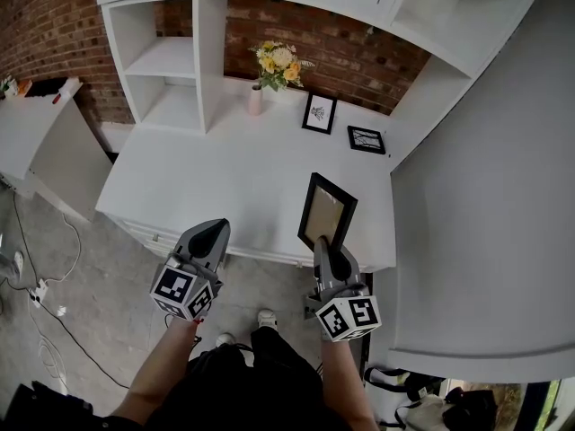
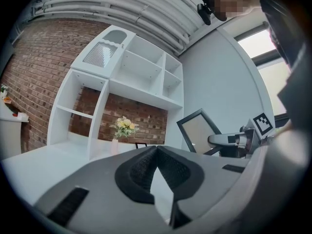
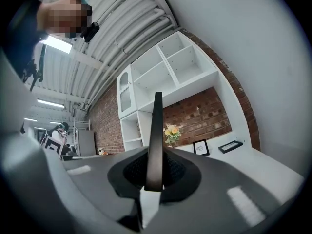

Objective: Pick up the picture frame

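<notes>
The picture frame [image 1: 326,211], black-rimmed with a tan back, hangs tilted above the front right part of the white table [image 1: 225,173]. My right gripper [image 1: 323,243] is shut on its lower edge. In the right gripper view the frame [image 3: 156,130] shows edge-on, standing upright between the pads [image 3: 171,168]. My left gripper [image 1: 210,236] is shut with nothing in it and hovers off the table's front edge, left of the frame. From the left gripper view [image 2: 157,149] the held frame [image 2: 199,130] and the right gripper [image 2: 229,139] show to the right.
A vase of yellow flowers [image 1: 277,65] stands at the back of the table by the brick wall. Beside it are a small upright framed print [image 1: 319,113] and a flat one [image 1: 367,139]. White shelving [image 1: 171,61] rises on the left, and a white wall panel [image 1: 485,205] stands on the right.
</notes>
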A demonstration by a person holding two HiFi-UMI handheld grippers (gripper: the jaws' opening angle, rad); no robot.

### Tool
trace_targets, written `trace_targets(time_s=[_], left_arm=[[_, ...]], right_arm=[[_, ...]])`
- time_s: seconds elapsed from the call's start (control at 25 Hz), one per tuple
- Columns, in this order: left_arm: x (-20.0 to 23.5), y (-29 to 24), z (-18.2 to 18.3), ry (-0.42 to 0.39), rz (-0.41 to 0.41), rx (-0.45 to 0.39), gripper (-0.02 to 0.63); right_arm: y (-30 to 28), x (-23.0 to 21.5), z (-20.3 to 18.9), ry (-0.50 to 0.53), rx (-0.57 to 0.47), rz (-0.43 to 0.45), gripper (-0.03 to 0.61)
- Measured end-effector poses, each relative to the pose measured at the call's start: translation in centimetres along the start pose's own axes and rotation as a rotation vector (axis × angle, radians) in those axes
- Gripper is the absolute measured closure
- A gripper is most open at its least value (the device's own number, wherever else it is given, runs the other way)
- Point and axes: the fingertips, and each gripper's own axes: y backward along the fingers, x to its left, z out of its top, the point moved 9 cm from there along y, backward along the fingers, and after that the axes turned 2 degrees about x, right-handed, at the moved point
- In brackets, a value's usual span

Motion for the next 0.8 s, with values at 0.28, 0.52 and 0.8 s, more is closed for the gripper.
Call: trace_targets(time_s=[0.28,0.52,0.8], left_arm=[[-0.3,-0.2,0.6,0.003,-0.010,-0.020,0.604],[-0.3,-0.5,0.8,0.004,-0.013,-0.033,0.604],[-0.4,-0.7,1.1,0.001,-0.023,-0.044,0.604]], right_arm=[[0.3,0.1,0.5,0.013,-0.014,-0.013,0.555],[0.4,0.1,1.1,0.027,-0.029,-0.023,0.555],[0.7,0.2,1.5,0.040,-0.046,-0.035,0.555]])
